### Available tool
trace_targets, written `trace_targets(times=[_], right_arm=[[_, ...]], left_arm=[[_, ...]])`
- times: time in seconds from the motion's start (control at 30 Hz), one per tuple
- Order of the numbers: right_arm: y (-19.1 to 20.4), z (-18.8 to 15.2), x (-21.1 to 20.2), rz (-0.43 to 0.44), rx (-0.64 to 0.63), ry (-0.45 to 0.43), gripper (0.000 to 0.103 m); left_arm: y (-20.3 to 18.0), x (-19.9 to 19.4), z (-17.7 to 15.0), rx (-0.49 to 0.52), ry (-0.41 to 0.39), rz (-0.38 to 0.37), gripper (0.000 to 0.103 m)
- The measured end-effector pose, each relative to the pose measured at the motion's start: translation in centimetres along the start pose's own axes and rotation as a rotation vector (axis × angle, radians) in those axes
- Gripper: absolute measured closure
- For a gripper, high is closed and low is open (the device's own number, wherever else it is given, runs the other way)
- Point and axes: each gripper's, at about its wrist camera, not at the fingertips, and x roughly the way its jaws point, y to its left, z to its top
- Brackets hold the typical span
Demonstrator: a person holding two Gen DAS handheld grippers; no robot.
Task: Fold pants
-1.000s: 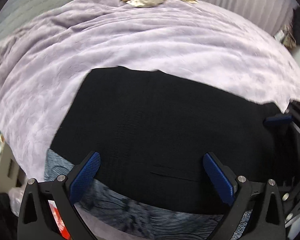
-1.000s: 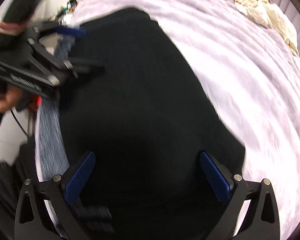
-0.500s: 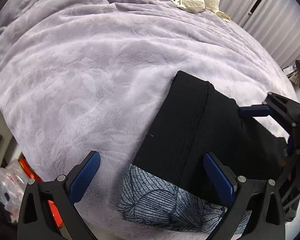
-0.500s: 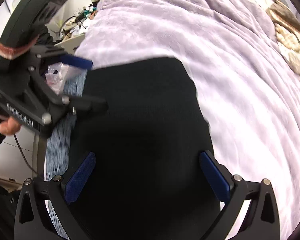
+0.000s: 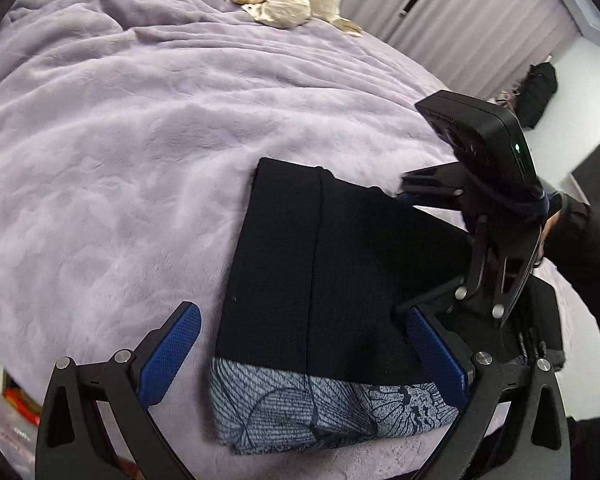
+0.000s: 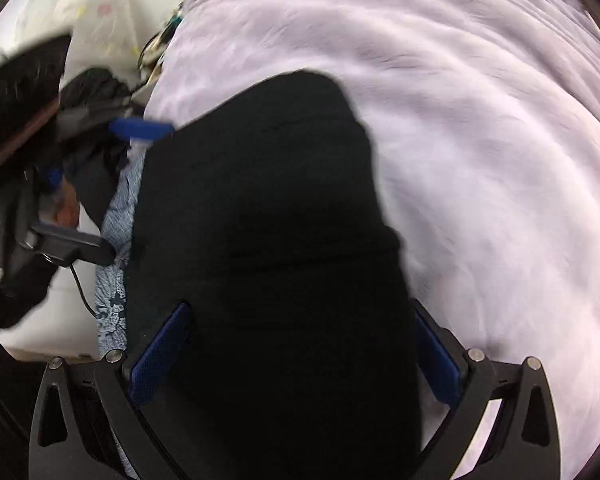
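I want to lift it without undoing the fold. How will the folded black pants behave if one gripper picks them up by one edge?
The black pants are probably floppy: soft knit lying flat in layers on the purple blanket. Lifted by one edge, the layers would likely sag and unfold. They could also drag the patterned grey garment beneath, or slide off it.

Nothing to read here: no lettering, label, brand or number shows anywhere in either wrist view, and what small detail there is comes out too blurred to make out.
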Motion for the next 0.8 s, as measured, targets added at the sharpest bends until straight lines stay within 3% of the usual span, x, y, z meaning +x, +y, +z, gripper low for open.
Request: trace_targets(times=[0.07,0.13,0.17,0.2,0.23,0.3,0.47,0.53,0.67,0.73,0.8], right_arm=[[1.0,0.7,-0.3,0.018,-0.042,-0.026,0.013],[2.3,0.4,-1.5,-0.025,-0.1,-0.063,0.049],[3.2,-0.4,-2.7,-0.058,-0.135,-0.092,0.059],[3.7,-1.1,-4.2,-0.076,-0.151,-0.129,0.077],[4.3,-1.1,-4.8,-0.071,-0.153,-0.16,0.083],[5.9,-2.3,-7.3,-0.073,-0.195,-0.228,0.084],[9.6,-3.5,-9.6,-0.086,-0.307,-0.29,0.085],[8.4,-3.2,-8.9,-0.13,-0.27,-0.256,0.085],[6.4,-1.0,-7.0,-0.164,-0.145,-0.194,0.083],[6.2,0.0,-6.1,-0.188,-0.08,-0.161,0.066],[5.3,-0.6,-6.8,-0.278,-0.017,-0.149,0.05]], left_arm=[[0.7,-0.5,0.0,0.004,0.0,-0.054,0.0],[1.5,-0.7,0.5,0.007,-0.007,-0.093,0.0],[1.8,-0.9,0.7,0.014,-0.02,-0.114,0.0],[1.9,-1.1,0.9,0.027,-0.032,-0.144,0.0],[1.7,-1.3,1.2,0.046,-0.033,-0.176,0.0],[0.7,-1.4,1.6,0.098,-0.024,-0.216,0.0],[-3.7,-0.8,2.0,0.256,0.043,-0.357,0.0],[-5.7,0.5,1.8,0.315,0.111,-0.289,0.001],[-6.0,3.2,1.4,0.321,0.222,-0.069,0.054],[-4.5,3.9,2.6,0.217,0.258,-0.109,0.061],[-4.6,3.9,3.0,0.186,0.275,-0.084,0.065]])
